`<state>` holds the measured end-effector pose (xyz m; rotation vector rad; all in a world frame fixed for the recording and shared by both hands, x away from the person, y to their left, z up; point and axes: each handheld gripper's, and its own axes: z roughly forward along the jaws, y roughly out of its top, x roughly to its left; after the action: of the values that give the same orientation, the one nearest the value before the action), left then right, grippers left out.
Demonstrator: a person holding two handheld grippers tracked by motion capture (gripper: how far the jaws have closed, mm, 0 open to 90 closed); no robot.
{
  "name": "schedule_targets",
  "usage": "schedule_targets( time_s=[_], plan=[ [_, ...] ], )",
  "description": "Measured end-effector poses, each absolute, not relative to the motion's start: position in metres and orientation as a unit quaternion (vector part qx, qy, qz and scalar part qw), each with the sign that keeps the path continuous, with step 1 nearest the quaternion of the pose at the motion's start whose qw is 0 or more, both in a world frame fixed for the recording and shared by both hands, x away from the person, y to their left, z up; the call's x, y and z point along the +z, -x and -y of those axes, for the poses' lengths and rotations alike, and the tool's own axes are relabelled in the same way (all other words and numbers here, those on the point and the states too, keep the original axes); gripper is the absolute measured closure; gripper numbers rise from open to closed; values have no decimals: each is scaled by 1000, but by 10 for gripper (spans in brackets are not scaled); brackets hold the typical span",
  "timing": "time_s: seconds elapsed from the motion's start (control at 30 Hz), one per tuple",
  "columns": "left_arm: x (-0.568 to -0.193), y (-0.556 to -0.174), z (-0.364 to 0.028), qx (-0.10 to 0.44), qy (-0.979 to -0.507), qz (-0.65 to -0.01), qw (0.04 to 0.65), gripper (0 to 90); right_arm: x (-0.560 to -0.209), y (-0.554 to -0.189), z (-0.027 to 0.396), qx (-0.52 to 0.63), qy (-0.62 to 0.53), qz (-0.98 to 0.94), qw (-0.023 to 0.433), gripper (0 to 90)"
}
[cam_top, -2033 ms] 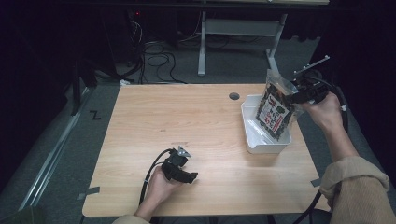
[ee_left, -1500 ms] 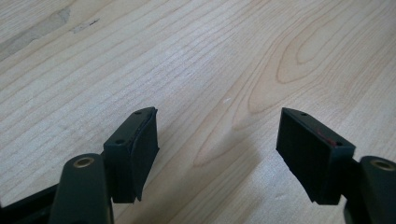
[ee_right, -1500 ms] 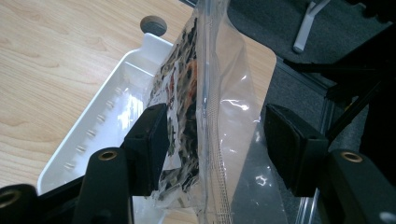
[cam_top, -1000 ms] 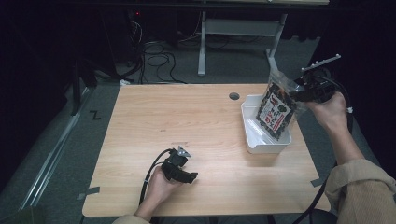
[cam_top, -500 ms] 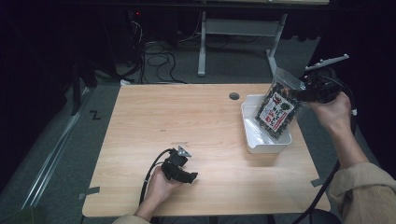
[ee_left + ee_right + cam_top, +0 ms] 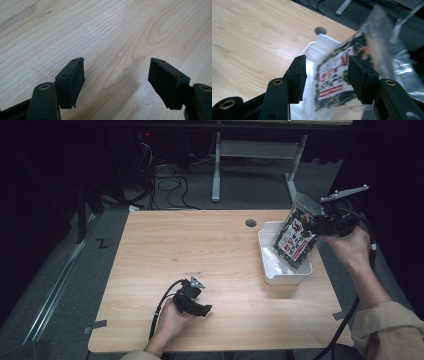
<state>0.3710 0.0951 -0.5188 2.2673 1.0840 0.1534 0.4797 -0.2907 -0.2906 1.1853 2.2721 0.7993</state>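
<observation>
While my left tongs (image 6: 202, 309) are lying released on the bench (image 6: 200, 245), I'm seeing my right tongs (image 6: 325, 72) gaping around a snack bag (image 6: 296, 236) over the white bin (image 6: 272, 270)

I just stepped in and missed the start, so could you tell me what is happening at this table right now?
A person sits at a wooden table with a gripper in each hand. The right gripper holds a clear snack bag with a red and white label above a white bin at the table's right side. Whether the jaws truly pinch the bag is hard to tell. The left gripper rests on the table near the front edge, its jaws open with nothing between them.
</observation>
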Motion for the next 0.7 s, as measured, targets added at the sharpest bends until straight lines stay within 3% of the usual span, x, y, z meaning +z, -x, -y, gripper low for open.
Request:
schedule_targets(
  time_s=[0.7],
  plan=[
    [-517, -370, -96, 60, -855, -411, 310, 297, -331, -436, 257, 343, -382, -842, 164, 510]
  ],
)
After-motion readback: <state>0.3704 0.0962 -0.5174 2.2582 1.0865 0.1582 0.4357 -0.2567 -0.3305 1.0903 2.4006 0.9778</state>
